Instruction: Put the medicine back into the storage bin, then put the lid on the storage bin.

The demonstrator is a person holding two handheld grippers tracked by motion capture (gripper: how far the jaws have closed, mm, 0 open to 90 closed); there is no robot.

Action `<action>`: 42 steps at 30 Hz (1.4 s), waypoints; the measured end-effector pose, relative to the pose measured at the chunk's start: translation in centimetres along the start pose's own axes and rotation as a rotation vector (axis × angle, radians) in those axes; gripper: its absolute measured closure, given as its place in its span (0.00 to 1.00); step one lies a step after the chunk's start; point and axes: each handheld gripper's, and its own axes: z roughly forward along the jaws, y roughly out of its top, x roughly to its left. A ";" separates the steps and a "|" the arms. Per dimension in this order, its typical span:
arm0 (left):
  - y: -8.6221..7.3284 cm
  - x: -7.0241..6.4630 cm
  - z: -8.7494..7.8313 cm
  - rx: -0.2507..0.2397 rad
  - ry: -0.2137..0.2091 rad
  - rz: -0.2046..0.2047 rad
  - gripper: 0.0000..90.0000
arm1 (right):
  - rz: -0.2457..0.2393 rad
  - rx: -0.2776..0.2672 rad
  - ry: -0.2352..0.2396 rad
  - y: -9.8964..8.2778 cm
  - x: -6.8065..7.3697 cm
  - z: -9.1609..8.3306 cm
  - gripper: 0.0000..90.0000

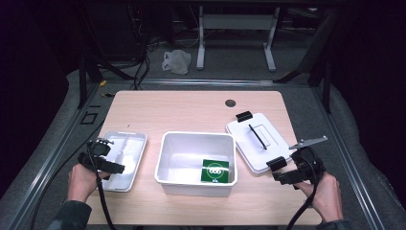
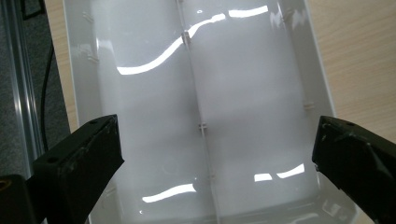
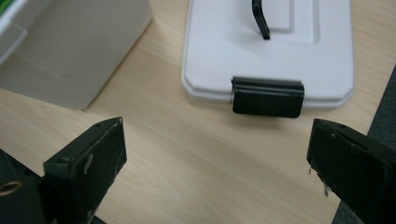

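Right gripper (image 1: 283, 173) fingers spread wide, empty, hovering just short of lid (image 1: 258, 140), near clip (image 3: 268, 97) dead ahead at 12 o'clock.

Left gripper (image 1: 106, 163) also wide open, empty, over tray (image 2: 84, 60).

Judged step: approach to lid, grasp not begun. Next: advance, close on clip or handle (image 3: 261, 18).

Box (image 1: 196, 165) with green card (image 1: 214, 171) at 10 o'clock of right gripper; bare table (image 1: 191, 108) beyond, far edge free.
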 end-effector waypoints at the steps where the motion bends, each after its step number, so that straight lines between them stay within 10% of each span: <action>1: 0.0 0.2 0.2 0.000 -0.005 -0.007 0.02 | 0.005 0.006 -0.001 -0.2 -0.1 0.1 0.05; 16: 1.7 2.5 3.1 0.075 -0.061 -0.085 0.12 | -0.009 0.050 0.025 0.0 -0.1 1.2 0.06; 29: 2.6 2.2 4.8 0.116 -0.092 -0.054 0.78 | -0.010 0.078 0.025 -0.1 -0.3 1.7 0.07; 42: 2.4 1.9 5.2 0.130 -0.046 -0.044 0.98 | -0.045 0.151 -0.020 -0.6 -0.1 3.6 0.11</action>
